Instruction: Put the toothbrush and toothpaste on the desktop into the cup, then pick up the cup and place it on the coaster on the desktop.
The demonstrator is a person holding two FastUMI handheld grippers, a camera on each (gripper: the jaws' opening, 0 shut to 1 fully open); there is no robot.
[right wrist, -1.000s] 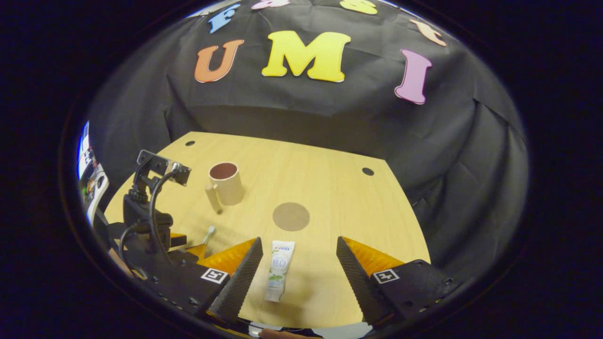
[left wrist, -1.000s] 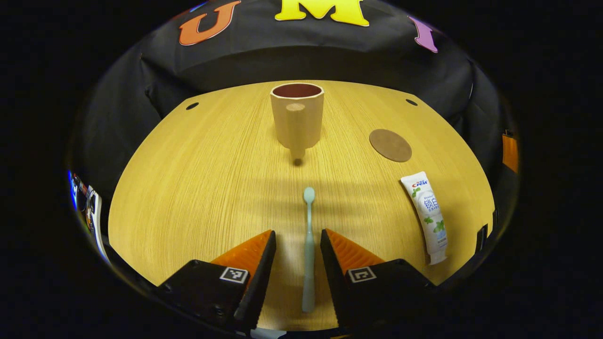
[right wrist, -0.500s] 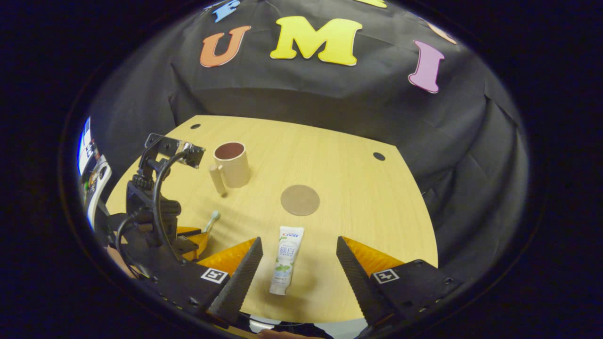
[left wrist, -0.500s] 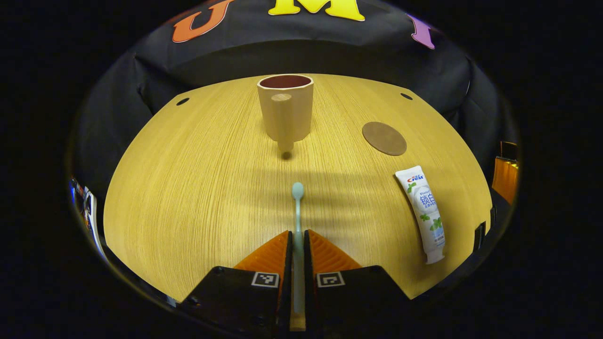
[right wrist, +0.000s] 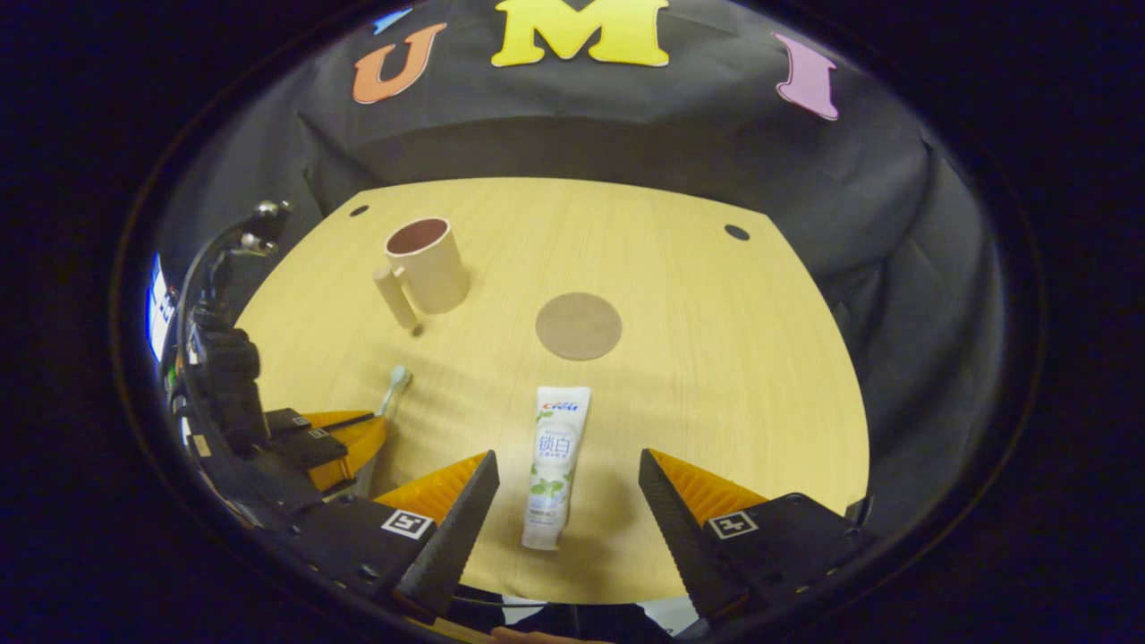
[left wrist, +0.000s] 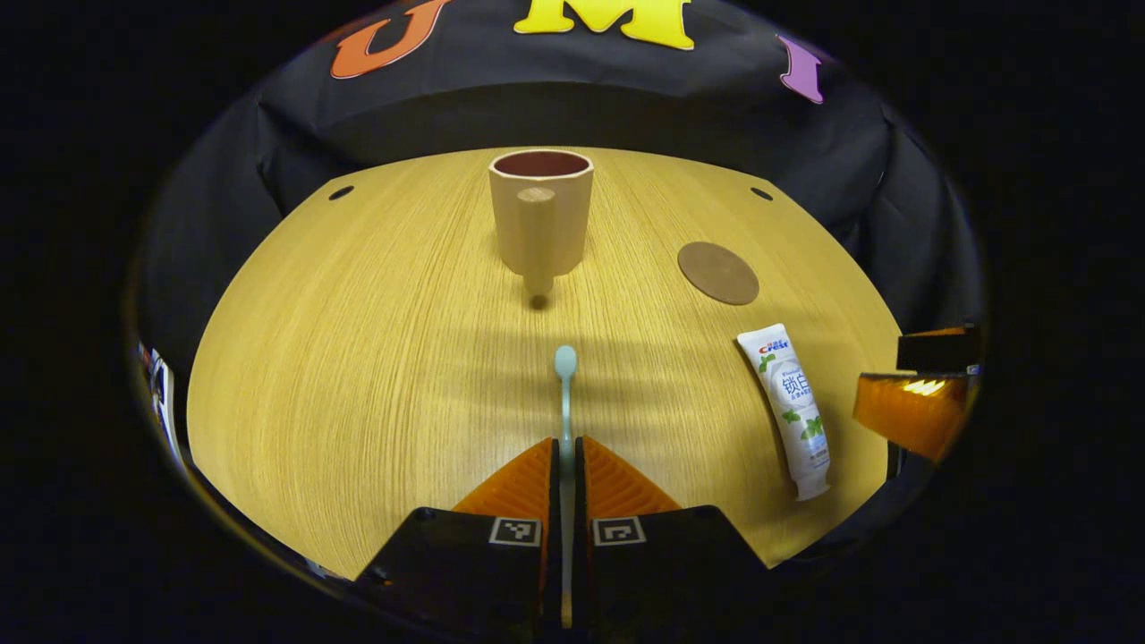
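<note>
left gripper view: the left gripper (left wrist: 564, 465) has its orange fingers pinched on the handle of the toothbrush (left wrist: 564, 394), whose head points toward the cup (left wrist: 541, 213) near the far edge of the desktop (left wrist: 358, 358). the coaster (left wrist: 717, 273) lies toward the right edge, the toothpaste (left wrist: 792, 402) nearer the front right corner. the step in hand looks like the toothbrush pickup — next it needs lifting, carrying over the cup's mouth and tipping head-up or head-down to drop in.

right gripper view: the right gripper (right wrist: 565, 487) hangs with fingers wide, the toothpaste (right wrist: 553, 461) lying between them near the front edge — not yet gripped. it calls for lowering, then closing across the tube's width.
</note>
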